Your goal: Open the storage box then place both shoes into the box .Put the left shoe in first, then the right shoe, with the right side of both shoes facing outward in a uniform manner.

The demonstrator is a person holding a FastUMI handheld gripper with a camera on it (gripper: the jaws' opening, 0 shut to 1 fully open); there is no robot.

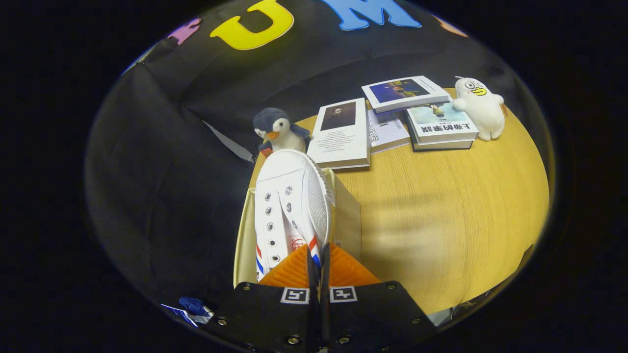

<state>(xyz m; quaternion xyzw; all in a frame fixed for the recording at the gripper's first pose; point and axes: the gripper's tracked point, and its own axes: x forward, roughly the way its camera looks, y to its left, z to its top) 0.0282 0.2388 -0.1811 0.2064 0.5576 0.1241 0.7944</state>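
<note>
The gripper (318,257), its orange fingers (293,269) nearly closed, pinched the heel of a white shoe (289,206) standing in the open storage box (346,211) at the table (441,220) edge, beside a toy penguin (277,130), books (341,132) and a white plush (478,108).

The white shoe (289,206) looks like matt canvas with shiny metal eyelets and a finely textured rubber sole. The gripper (319,260) pinches its heel edge between ribbed orange plastic fingers (289,272). The storage box (346,211) is matt cream cardboard. The table (441,220) shows smooth wood grain. The books (343,132) have glossy covers; the penguin toy (277,130) is plush.
</note>
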